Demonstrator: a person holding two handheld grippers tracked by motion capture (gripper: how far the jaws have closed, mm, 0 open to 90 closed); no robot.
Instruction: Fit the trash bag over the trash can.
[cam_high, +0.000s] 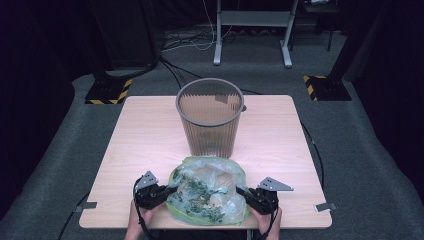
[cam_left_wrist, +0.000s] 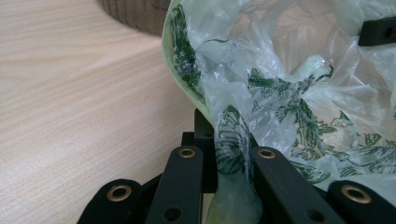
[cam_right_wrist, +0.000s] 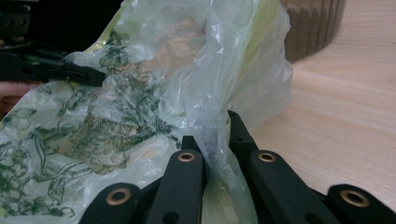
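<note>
Now clamped at opposite edges by both grippers: thin translucent green plastic bag with dark leaf print (cam_high: 209, 190), lying on near edge of pale wooden bench (cam_high: 145, 135). Left gripper (cam_high: 171, 191) fingers pinched on bag's left rim, right gripper (cam_high: 240, 190) fingers on its right. Behind, just touching, upright grey ribbed wastebasket (cam_high: 210, 117).

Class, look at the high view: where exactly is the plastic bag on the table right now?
The plastic bag lies at the table's near edge, just in front of the bin, pinched between the left gripper and the right gripper.
</note>
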